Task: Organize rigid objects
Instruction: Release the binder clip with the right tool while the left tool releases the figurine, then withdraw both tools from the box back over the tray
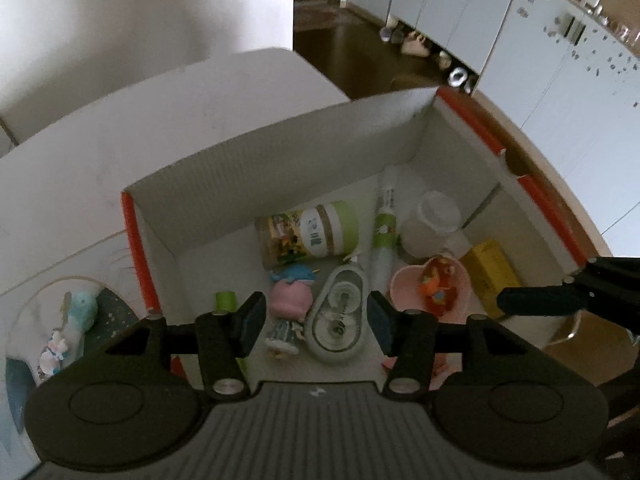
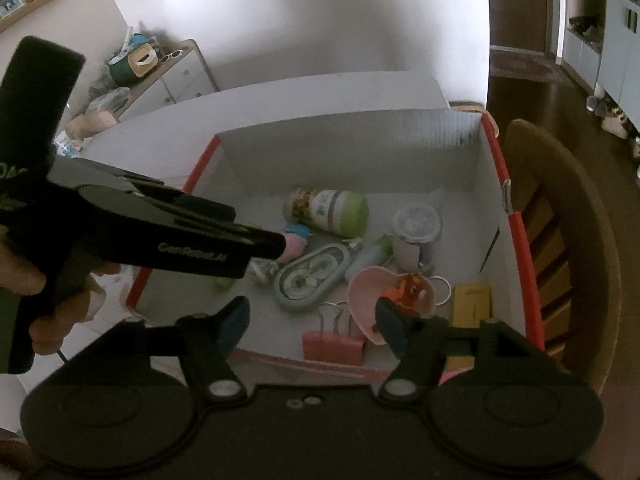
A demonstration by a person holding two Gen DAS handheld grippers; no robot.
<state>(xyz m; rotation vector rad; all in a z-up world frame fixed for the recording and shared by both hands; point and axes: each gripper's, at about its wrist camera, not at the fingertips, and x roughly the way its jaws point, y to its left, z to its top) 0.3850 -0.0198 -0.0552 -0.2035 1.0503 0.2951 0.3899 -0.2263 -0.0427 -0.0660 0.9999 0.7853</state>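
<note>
Both grippers hang low over the near edge of a white box (image 1: 280, 168) with orange rims, which sits on the bench (image 1: 80, 168). Left gripper (image 1: 316, 320) has its fingers spread wide and empty, poised above a pink-haired doll (image 1: 286, 312) and a grey tape dispenser (image 1: 340, 312) lying side by side on the box floor. Right gripper (image 2: 312, 320) is likewise released, holding nothing; its right finger (image 2: 394, 330) overlaps the rim of a pink heart dish (image 2: 376, 296) with an orange toy (image 2: 412, 290) in it, though whether it touches is hard to say. Pink binder clips (image 2: 334, 344) lie just beside the dish at the near wall. Further back a green-capped jar (image 1: 308, 234) lies on its side, next to a white tube (image 1: 384, 232) and a clear cup (image 1: 432, 220), also tipped over. A yellow block (image 1: 494, 268) rests near the right wall. Outside the box, to the left, a teal plush (image 1: 82, 306) and a small figurine (image 1: 54, 354) sit on a round mat (image 1: 112, 304). A wooden chair (image 2: 560, 216) stands to the right.
</note>
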